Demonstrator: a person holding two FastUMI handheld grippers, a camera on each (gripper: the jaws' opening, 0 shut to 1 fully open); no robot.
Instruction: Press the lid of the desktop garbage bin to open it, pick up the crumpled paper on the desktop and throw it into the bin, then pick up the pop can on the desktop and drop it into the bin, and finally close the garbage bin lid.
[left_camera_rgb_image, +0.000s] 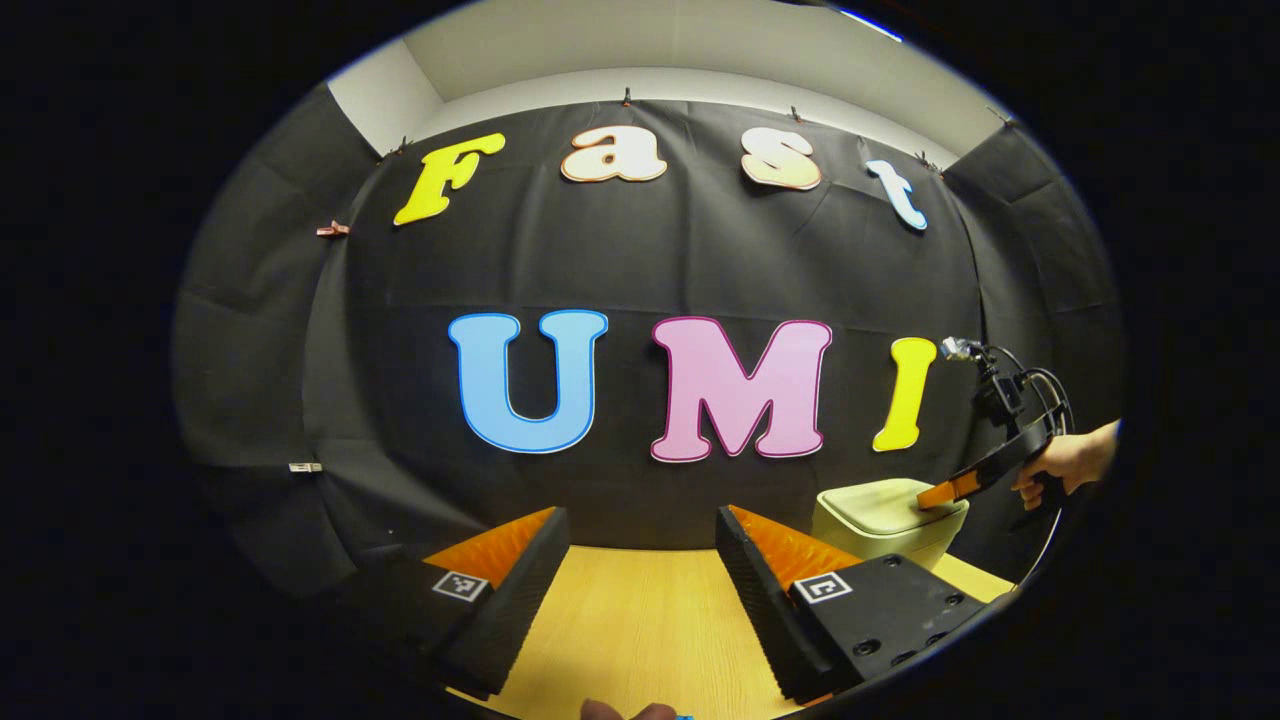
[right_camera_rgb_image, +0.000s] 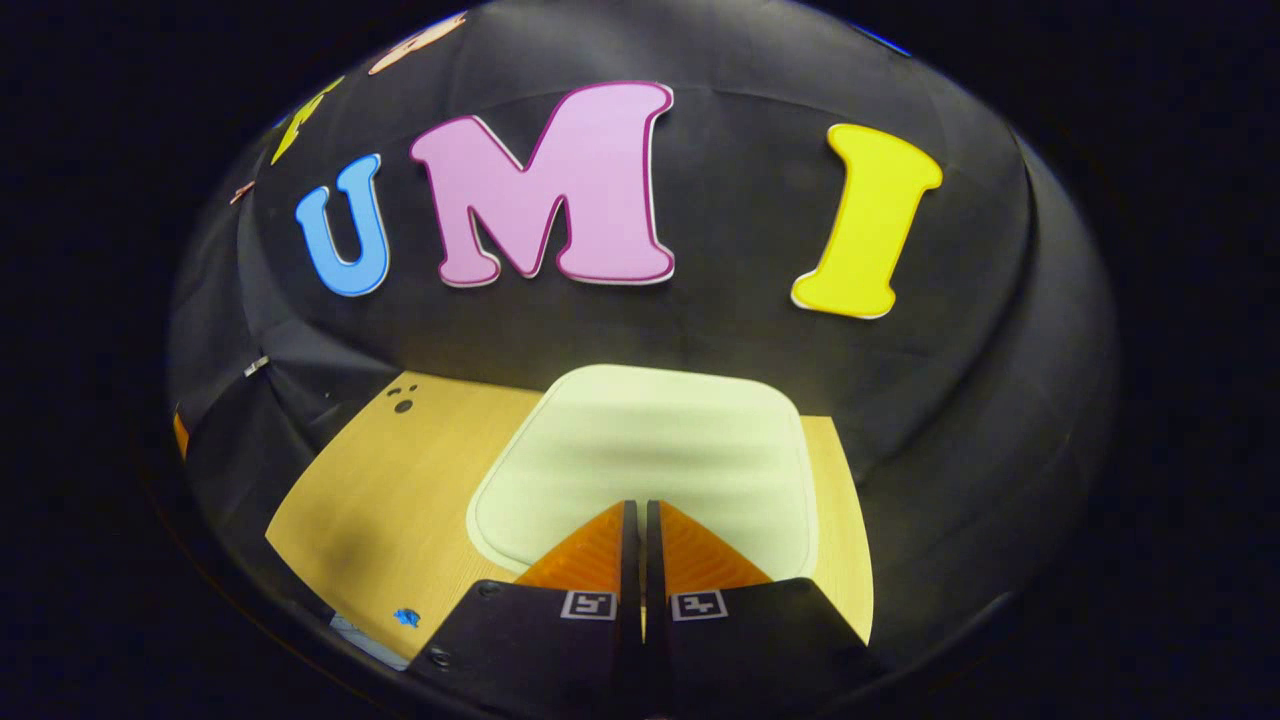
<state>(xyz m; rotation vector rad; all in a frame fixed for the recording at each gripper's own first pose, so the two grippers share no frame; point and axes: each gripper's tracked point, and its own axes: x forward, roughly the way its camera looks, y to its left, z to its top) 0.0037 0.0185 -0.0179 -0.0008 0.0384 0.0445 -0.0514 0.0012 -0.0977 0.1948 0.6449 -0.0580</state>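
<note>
Wood-grain surface (left_camera_rgb_image: 640, 620) runs up to the black cloth wall. Left hand-held gripper (left_camera_rgb_image: 640, 560) is held low and level over bare surface, fingers spread wide, nothing between them. Cream garbage bin (left_camera_rgb_image: 885, 520) sits to its right, lid (right_camera_rgb_image: 650, 460) down. Right hand-held gripper (right_camera_rgb_image: 636, 530) is pinched together, empty, tips angled down onto the lid's near portion. Whether contact is made cannot be told. Risk: an off-centre press may slide off the smooth lid or shove the light bin, latch not released.
</note>
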